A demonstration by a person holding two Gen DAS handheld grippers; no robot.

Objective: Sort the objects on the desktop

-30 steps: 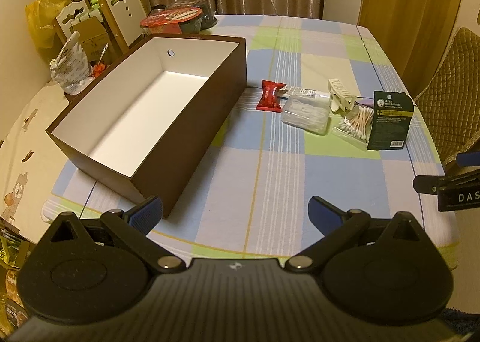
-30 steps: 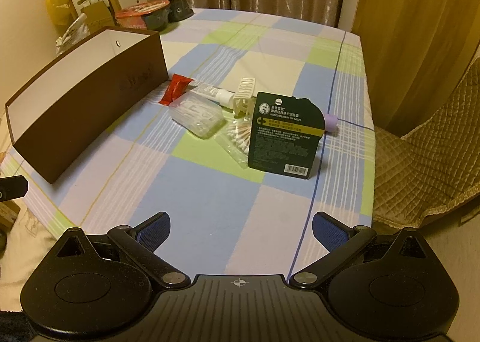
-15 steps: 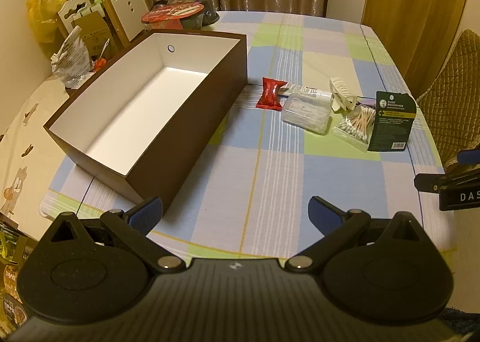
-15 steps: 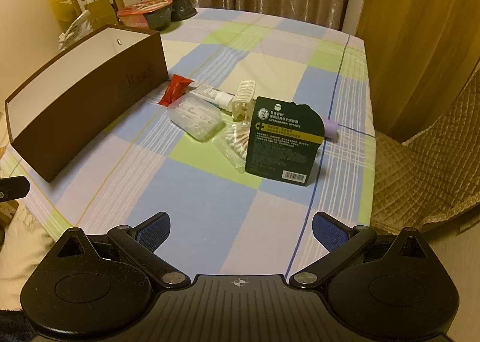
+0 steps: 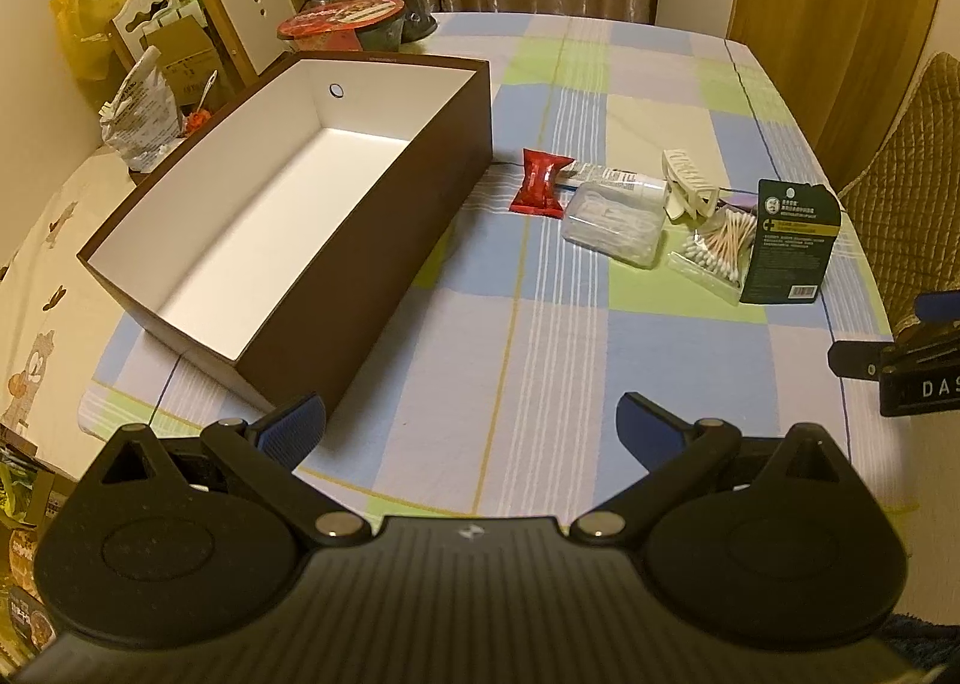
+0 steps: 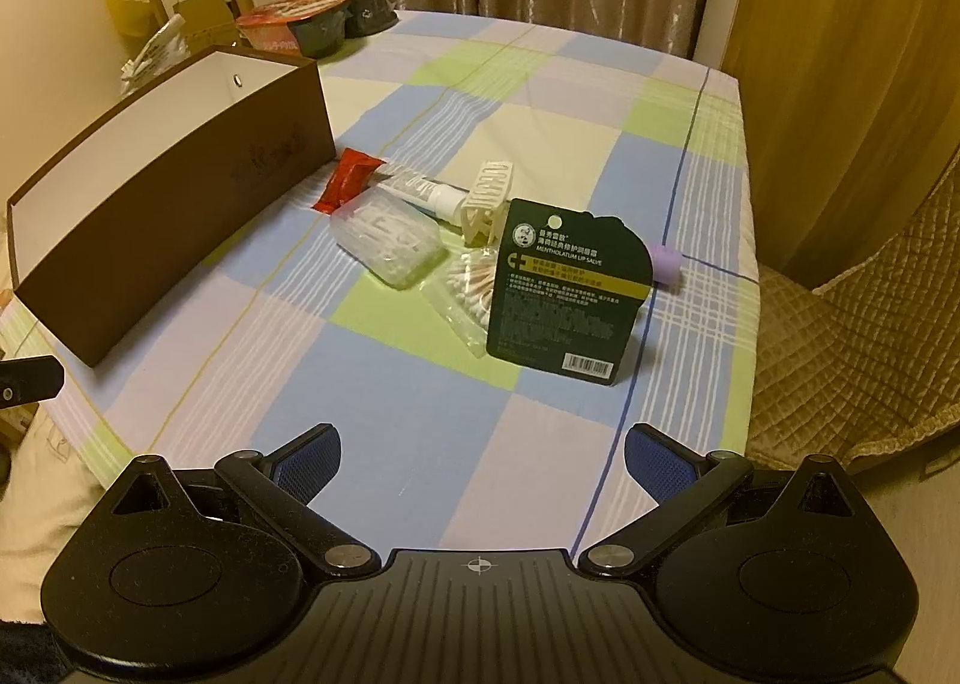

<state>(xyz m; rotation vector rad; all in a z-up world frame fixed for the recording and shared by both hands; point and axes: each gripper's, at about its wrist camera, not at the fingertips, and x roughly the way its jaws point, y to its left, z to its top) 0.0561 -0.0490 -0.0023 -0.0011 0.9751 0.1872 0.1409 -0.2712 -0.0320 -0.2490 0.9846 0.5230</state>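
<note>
Left wrist view: the left tongs (image 5: 471,420) hang above the near edge of the tabletop (image 5: 564,360), jaws spread wide with nothing between the blue pads.
Right wrist view: the right tongs (image 6: 480,459) sit likewise wide open and empty over the checked cloth near the front edge.
Other tongs: the tip of the right tongs shows at the right border of the left view; a dark tip of the left tongs shows at the left border of the right view.
Brown box (image 5: 288,216): open-topped, white inside, nothing in it; it lies to the left of the small items, its near corner just ahead of the left pad.
Lip salve card (image 6: 567,291): dark green, standing tilted at the near right end of the cluster, closest to the right tongs.
Cotton swabs (image 6: 465,285): in a clear bag, touching the card's left side.
Clear plastic case (image 6: 387,243): left of the swabs, lying flat.
Hair clip (image 6: 486,198): cream, behind the swabs.
White tube (image 6: 420,186): lying behind the clear case.
Red sachet (image 6: 348,183): farthest left of the cluster, just beside the box.
Purple cap (image 6: 667,263): partly hidden behind the card's right edge.
Far end: lidded bowls (image 6: 300,24) on the tabletop; chairs (image 5: 234,18) beyond.
</note>
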